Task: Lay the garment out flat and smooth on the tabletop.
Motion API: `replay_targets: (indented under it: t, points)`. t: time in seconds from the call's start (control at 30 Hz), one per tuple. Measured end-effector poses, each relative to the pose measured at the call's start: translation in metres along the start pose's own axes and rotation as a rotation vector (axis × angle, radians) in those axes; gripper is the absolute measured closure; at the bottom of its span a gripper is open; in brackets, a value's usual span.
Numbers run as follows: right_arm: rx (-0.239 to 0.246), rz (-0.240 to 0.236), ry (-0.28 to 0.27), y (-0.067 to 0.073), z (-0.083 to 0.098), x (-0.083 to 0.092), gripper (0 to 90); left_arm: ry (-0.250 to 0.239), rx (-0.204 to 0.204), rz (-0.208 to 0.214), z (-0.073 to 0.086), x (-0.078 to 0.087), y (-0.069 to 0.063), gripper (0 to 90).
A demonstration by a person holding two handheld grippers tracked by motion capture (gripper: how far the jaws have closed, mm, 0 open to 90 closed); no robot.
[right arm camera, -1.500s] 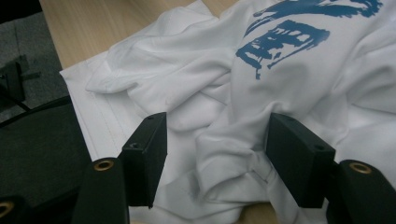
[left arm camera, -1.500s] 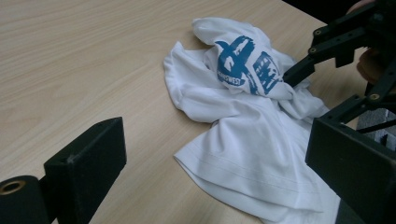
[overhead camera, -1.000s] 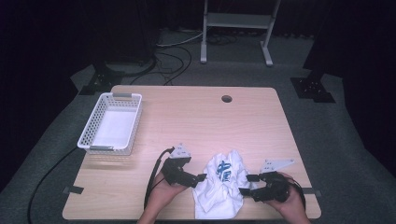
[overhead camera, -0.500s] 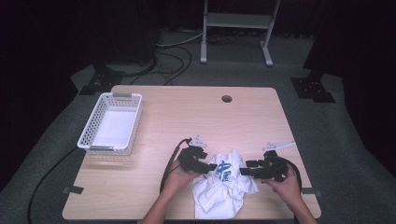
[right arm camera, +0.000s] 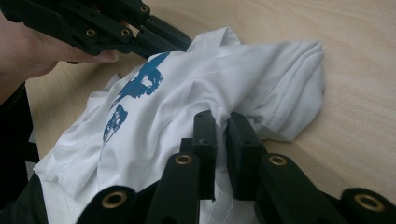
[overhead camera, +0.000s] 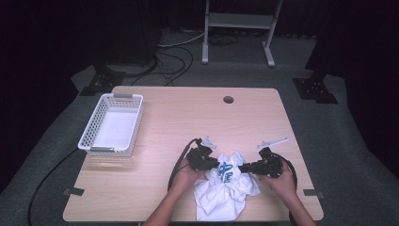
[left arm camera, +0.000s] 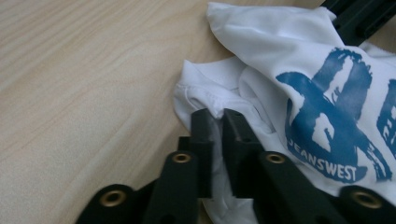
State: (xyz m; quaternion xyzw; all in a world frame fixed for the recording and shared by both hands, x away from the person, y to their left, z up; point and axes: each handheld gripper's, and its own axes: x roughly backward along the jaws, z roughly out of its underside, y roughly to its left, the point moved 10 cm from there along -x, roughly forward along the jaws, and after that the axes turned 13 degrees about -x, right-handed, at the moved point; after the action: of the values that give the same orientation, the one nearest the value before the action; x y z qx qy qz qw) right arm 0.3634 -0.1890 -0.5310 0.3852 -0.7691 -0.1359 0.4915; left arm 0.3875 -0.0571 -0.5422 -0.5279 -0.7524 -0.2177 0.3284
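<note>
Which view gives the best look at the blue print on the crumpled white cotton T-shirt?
The left gripper view: the blue print is close and its lettering readable. The right gripper view shows it slanted and folded; the high view shows it tiny.

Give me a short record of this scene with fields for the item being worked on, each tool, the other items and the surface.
item: crumpled white cotton T-shirt with blue print, at the table's near edge
left tool: jaws just closed, pinching a fold of the shirt
right tool: jaws just closed, pinching a fold at the shirt's other side
other: white plastic mesh basket, far left, apart from the shirt
surface: light wooden table
</note>
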Motion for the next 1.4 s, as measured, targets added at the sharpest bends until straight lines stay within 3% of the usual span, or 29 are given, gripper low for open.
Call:
replay_targets:
  t: [0.17, 0.4, 0.6, 0.83, 0.93, 0.97, 1.0, 1.23, 1.33, 1.4]
  points:
    - [0.025, 0.018, -0.007, 0.007, 0.0, 0.005, 84.7, -0.034, 0.029, 0.012, 0.003, 0.01, -0.002, 89.1]
    - [0.098, 0.075, -0.022, 0.02, -0.004, 0.025, 84.6, -0.104, 0.042, -0.027, 0.002, 0.046, 0.003, 89.2]
    - [0.147, 0.103, -0.054, 0.034, -0.011, 0.047, 84.5, -0.144, 0.026, -0.06, -0.003, 0.075, 0.003, 89.2]
    - [0.217, 0.122, -0.062, 0.054, -0.012, 0.068, 84.5, -0.182, -0.015, -0.101, -0.006, 0.118, -0.006, 89.2]
    - [0.243, 0.106, -0.058, 0.064, -0.009, 0.074, 84.4, -0.204, -0.017, -0.111, -0.001, 0.14, -0.012, 89.2]
    - [0.243, 0.106, -0.058, 0.064, -0.009, 0.074, 84.4, -0.204, -0.017, -0.111, -0.001, 0.14, -0.012, 89.2]
    - [0.253, 0.102, -0.054, 0.067, -0.007, 0.075, 84.4, -0.213, -0.018, -0.112, 0.004, 0.152, -0.015, 89.2]
    - [0.332, 0.07, -0.004, 0.094, 0.002, 0.079, 84.2, -0.255, -0.008, -0.111, 0.016, 0.184, -0.023, 89.2]
    - [0.368, 0.071, 0.015, 0.101, -0.003, 0.078, 84.2, -0.285, -0.005, -0.121, 0.009, 0.191, -0.013, 89.2]
    - [0.376, 0.087, 0.017, 0.098, -0.016, 0.076, 84.3, -0.299, -0.001, -0.154, -0.001, 0.19, 0.007, 89.4]
